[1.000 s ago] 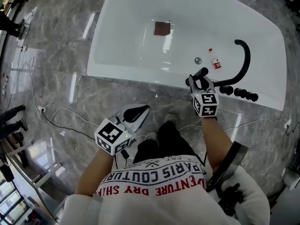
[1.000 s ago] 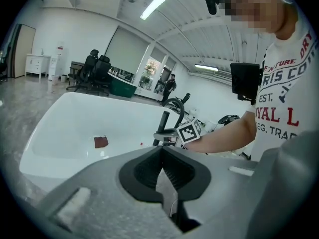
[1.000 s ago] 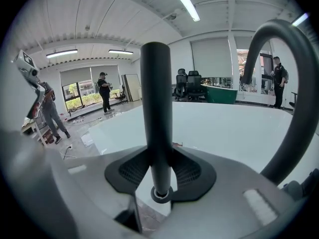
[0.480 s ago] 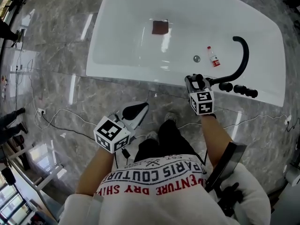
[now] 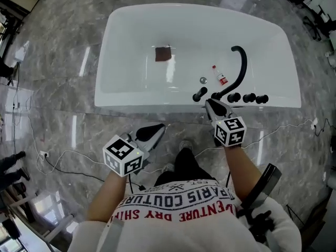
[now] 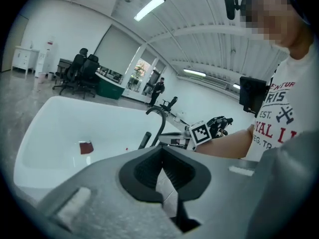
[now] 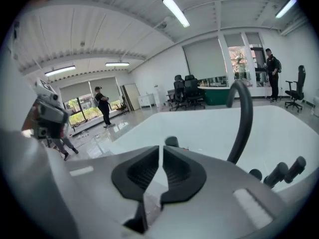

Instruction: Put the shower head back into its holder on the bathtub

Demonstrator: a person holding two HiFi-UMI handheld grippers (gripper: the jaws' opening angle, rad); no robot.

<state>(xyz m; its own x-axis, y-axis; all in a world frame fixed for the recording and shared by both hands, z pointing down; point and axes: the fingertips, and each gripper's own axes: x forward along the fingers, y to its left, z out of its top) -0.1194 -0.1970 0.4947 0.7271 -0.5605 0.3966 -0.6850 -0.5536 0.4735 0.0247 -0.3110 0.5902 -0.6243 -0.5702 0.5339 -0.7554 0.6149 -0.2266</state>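
Shower head point(image 5: 199, 94): upright on the bathtub point(image 5: 126, 96) near rim, apparently seated in its holder | right hand-held gripper point(image 5: 209, 104): just beside it, empty, jaws closing, so no support needed | left hand-held gripper point(image 5: 159, 127): pressed together, empty, spare.

Right, I saw the slim black shower head point(image 5: 199, 94) standing on the near rim of the white bathtub point(image 5: 131, 62), leaning a little, its foot at the rim (holder itself too small for me to make out).
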